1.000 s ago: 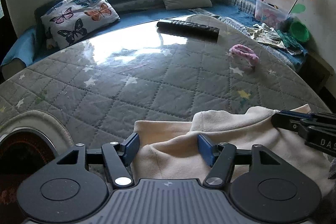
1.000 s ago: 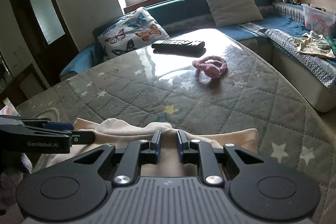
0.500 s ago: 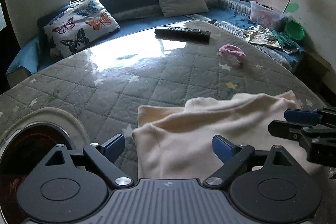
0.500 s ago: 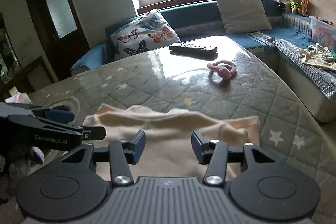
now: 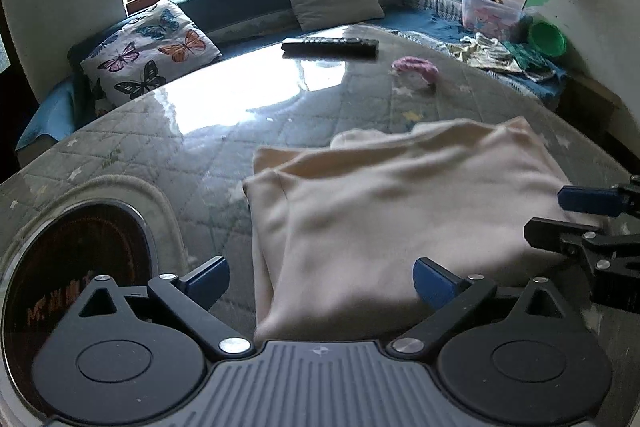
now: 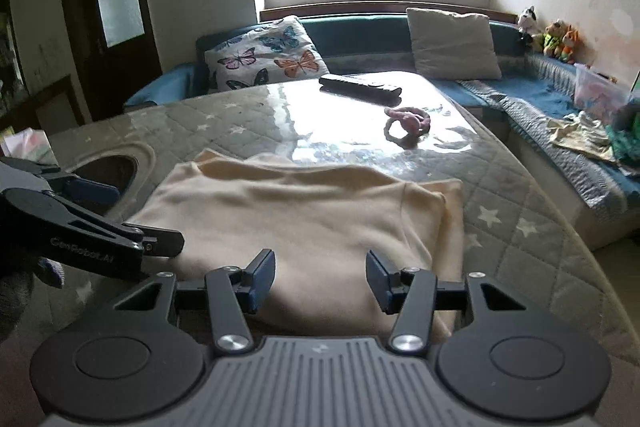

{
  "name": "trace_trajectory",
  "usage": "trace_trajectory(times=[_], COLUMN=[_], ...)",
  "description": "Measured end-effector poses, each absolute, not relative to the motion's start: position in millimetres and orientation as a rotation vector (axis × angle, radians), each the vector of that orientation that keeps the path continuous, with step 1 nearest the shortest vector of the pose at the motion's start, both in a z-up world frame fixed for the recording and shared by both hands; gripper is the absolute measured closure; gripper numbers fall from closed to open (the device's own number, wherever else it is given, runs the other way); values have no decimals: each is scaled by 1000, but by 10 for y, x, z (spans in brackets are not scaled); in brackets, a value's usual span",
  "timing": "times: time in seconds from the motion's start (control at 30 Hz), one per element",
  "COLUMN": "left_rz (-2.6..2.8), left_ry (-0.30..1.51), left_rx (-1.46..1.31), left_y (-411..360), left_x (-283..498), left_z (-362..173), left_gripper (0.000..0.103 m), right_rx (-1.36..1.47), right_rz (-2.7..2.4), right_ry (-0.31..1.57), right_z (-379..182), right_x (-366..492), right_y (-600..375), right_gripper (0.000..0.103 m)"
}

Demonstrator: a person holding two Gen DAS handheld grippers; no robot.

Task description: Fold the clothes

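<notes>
Left wrist view: the left gripper (image 5: pixel 321 279) is seen with jaws spread wide, having just been opening, nothing clamped; the folded cream garment (image 5: pixel 392 203) is laid on the table (image 5: pixel 168 147) just ahead of and between the fingers.

Right wrist view: the right gripper (image 6: pixel 321 281) is shown with jaws apart, pads clear of the garment (image 6: pixel 304 211) lying ahead and beneath. A remote (image 6: pixel 360 89) is seen far beyond.

Both wrist cameras sit just behind their own jaws, looking down and forward, close over the folded cream garment (image 5: pixel 392 211) lying ahead of them, and the 2 views share it, the table (image 6: pixel 520 211) and the window wall.
</notes>
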State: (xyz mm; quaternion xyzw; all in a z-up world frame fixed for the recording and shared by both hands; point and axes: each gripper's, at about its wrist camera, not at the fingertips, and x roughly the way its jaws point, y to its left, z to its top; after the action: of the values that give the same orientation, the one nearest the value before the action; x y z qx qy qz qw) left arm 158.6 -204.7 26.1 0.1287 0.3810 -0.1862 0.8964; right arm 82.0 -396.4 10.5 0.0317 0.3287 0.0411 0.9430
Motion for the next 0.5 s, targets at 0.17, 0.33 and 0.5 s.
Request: trace_trajectory(times=[0.17, 0.33, 0.5], left_rz=[-383, -388, -388], left_ry=[787, 790, 807], left_rx=[278, 255, 233], left_y=[-2049, -1992, -1920], left_x=[1530, 1467, 1383], left_z=[226, 230, 202], left_gripper=[1, 0, 0], right_rx=[26, 41, 41], right_rz=[58, 61, 54], right_ry=[683, 673, 679], right_z=[22, 44, 13], right_x=[740, 683, 643], right_y=[-3939, -3948, -3929], right_gripper=[52, 51, 42])
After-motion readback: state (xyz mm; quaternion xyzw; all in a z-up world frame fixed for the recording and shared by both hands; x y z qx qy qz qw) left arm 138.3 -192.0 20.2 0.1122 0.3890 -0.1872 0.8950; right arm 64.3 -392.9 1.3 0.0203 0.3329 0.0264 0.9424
